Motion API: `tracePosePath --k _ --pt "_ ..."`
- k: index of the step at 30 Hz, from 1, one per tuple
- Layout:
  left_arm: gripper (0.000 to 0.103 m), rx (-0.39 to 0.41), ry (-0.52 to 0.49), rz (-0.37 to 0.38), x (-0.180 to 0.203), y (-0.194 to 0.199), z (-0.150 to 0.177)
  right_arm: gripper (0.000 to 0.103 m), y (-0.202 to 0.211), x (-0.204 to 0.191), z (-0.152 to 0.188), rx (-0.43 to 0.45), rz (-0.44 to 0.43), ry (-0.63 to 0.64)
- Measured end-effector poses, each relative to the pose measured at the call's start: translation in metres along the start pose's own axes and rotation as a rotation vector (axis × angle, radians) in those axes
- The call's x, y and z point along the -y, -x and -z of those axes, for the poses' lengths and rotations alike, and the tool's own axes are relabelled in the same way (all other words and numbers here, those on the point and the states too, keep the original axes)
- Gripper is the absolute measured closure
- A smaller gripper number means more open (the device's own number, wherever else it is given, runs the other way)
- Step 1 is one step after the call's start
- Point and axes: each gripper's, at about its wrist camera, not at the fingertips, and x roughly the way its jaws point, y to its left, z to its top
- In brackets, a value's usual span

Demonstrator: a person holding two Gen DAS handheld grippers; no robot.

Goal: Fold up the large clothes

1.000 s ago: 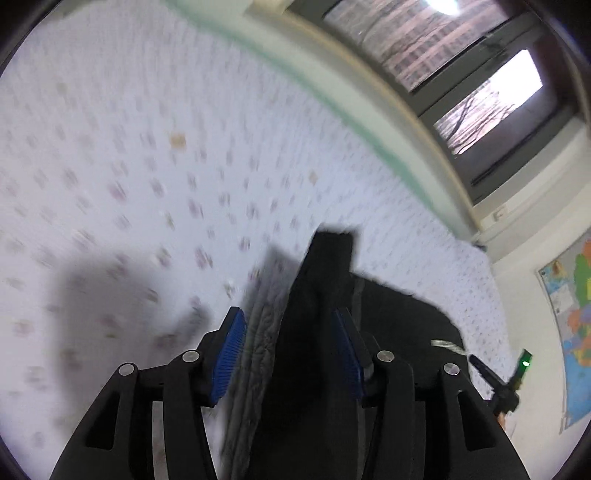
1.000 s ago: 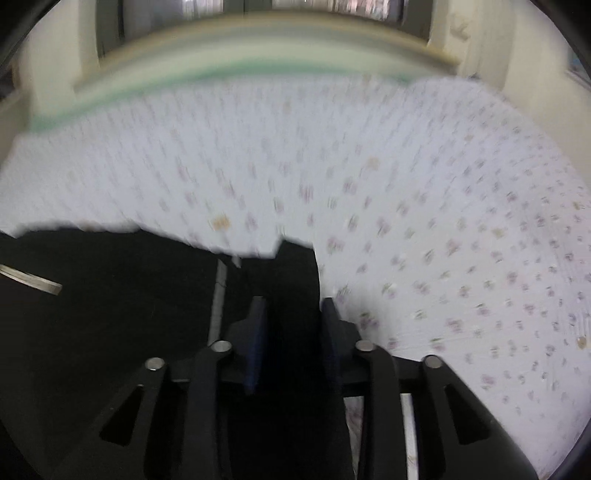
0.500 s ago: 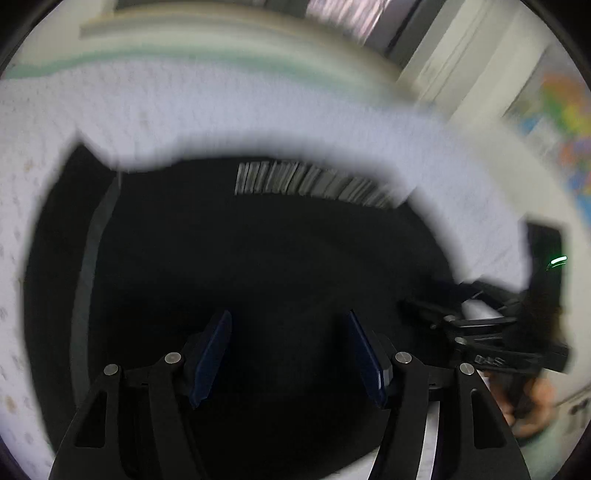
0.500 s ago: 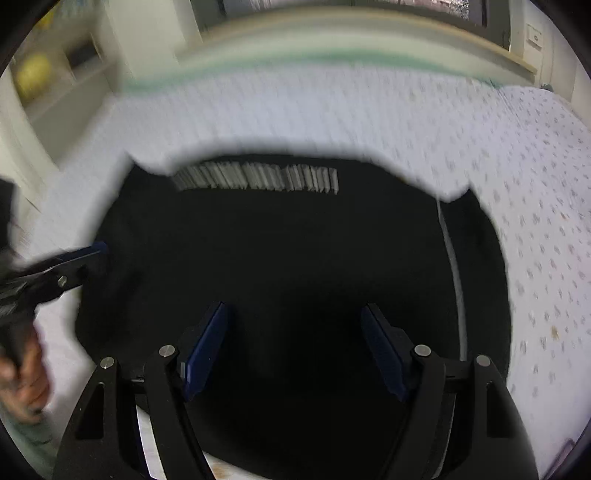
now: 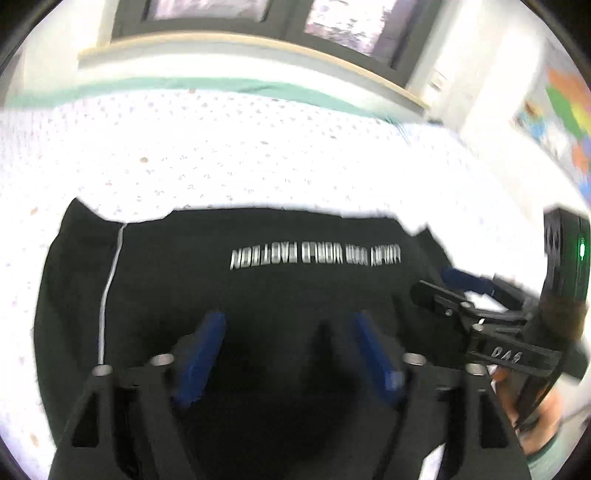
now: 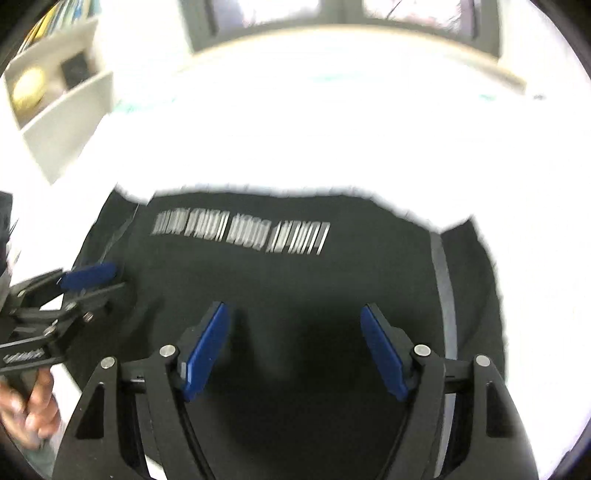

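A black garment (image 5: 258, 288) with a silver printed line of text (image 5: 316, 254) lies flat on the bed, a grey stripe (image 5: 110, 266) running down one side. My left gripper (image 5: 288, 321) hovers over its near middle, jaws opening, nothing between the blue pads. In the right wrist view the same garment (image 6: 295, 266) lies under my right gripper (image 6: 295, 308), which is open and empty. Each gripper shows in the other's view: the right gripper (image 5: 439, 282) at the garment's right edge, the left gripper (image 6: 110, 280) at its left edge.
The white dotted bed sheet (image 5: 221, 147) spreads beyond the garment up to a green-edged headboard ledge below windows (image 5: 258, 11). A map poster (image 5: 561, 122) hangs on the right wall. A white shelf unit (image 6: 55, 92) stands at the bed's left. A person's hand (image 6: 29, 417) holds the left gripper.
A second ago each gripper had black fabric between its pads. Both have let go and widened, and both views have swung back over the garment's folded body.
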Motion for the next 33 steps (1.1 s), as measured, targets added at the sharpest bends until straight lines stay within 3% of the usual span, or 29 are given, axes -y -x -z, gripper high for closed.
tracePosePath --k 2,3,4,5,8,13,17,19,22,24,27,30,33 --pt "0.022 -0.091 0.105 0.028 -0.019 -0.033 -0.018 0.025 -0.028 0.011 -0.016 -0.046 -0.04 -0.075" --pt "0.022 -0.138 0.134 0.015 -0.027 -0.052 -0.022 0.025 -0.051 0.019 -0.017 -0.111 -0.043 -0.103" --pt "0.022 -0.176 0.14 -0.007 -0.034 -0.068 -0.022 0.025 -0.083 0.024 -0.012 -0.205 -0.011 -0.121" --pt "0.022 -0.201 0.125 -0.032 -0.037 -0.085 -0.019 0.023 -0.1 0.027 -0.007 -0.242 -0.003 -0.126" --pt "0.021 -0.178 0.057 -0.104 -0.031 -0.098 -0.011 0.02 -0.118 0.029 0.006 -0.215 0.01 -0.118" --pt "0.022 -0.12 0.021 -0.078 -0.026 -0.075 -0.008 0.02 -0.096 0.031 0.012 -0.178 -0.021 -0.13" --pt "0.022 -0.022 -0.01 0.035 -0.02 -0.001 0.016 0.02 -0.021 0.023 0.022 -0.09 -0.072 -0.077" --pt "0.021 0.034 -0.026 0.061 -0.019 0.034 0.032 0.02 0.024 0.004 0.034 -0.025 -0.049 0.008" --pt "0.021 0.034 -0.044 0.072 -0.012 0.057 0.057 0.02 0.054 -0.014 0.055 -0.039 -0.037 0.068" --pt "0.021 0.014 -0.065 0.092 -0.004 0.061 0.077 0.02 0.057 -0.026 0.073 -0.073 -0.057 0.074" --pt "0.021 -0.02 -0.098 0.036 0.004 0.048 0.1 0.02 0.048 -0.038 0.102 -0.121 -0.014 0.102" --pt "0.021 -0.147 -0.028 -0.027 -0.008 0.01 0.114 0.021 0.015 -0.037 0.125 -0.218 -0.013 0.076" --pt "0.019 -0.177 0.011 -0.007 -0.024 -0.015 0.118 0.018 -0.006 -0.031 0.135 -0.23 -0.021 0.05"
